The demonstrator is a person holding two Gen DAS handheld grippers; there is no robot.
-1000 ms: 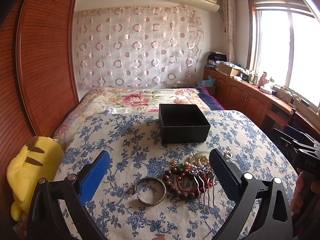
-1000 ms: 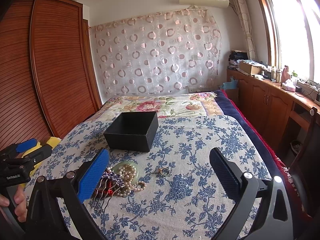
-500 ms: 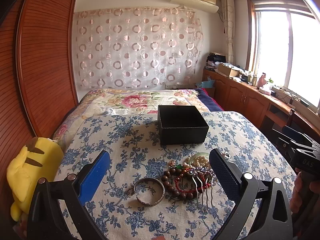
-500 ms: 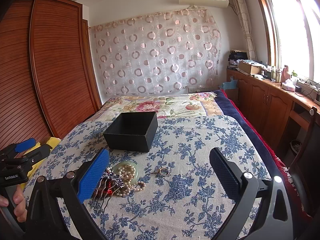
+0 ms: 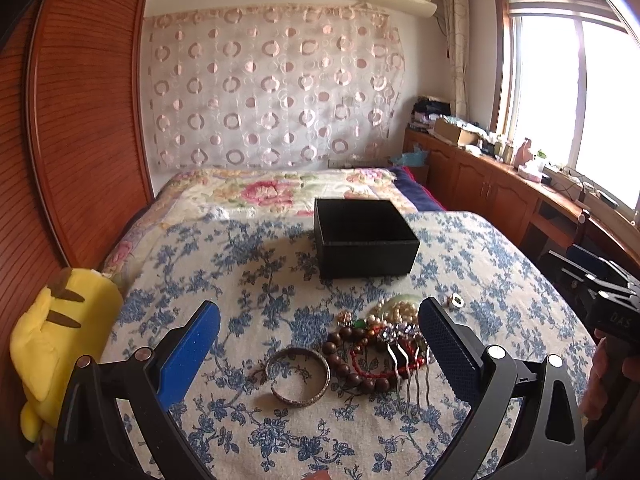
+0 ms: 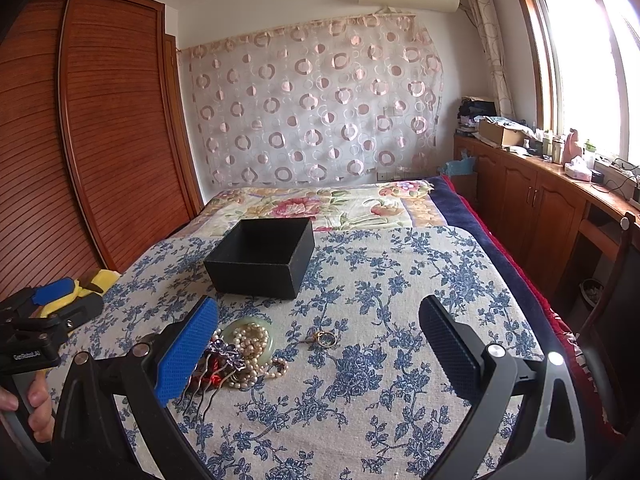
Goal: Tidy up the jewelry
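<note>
An open black box (image 5: 364, 238) (image 6: 262, 256) stands on the blue floral cloth. In front of it lies a jewelry pile: a silver bangle (image 5: 299, 376), a brown bead bracelet (image 5: 352, 356), a red bracelet (image 5: 378, 366), a hair comb (image 5: 412, 372) (image 6: 212, 380), pearls on a green disc (image 5: 400, 310) (image 6: 250, 340), and a small ring (image 5: 455, 301) (image 6: 323, 338). My left gripper (image 5: 320, 340) is open and empty, held above the pile. My right gripper (image 6: 320, 340) is open and empty, to the right of the pile.
A yellow plush toy (image 5: 56, 336) lies at the cloth's left edge beside the wooden wardrobe (image 5: 80, 120). A flowered quilt (image 5: 272, 192) lies beyond the box. Wooden cabinets (image 6: 532, 200) run along the right under the window.
Both views have shifted only slightly; the left gripper has edged a little closer over the pile. Nothing was picked up.
</note>
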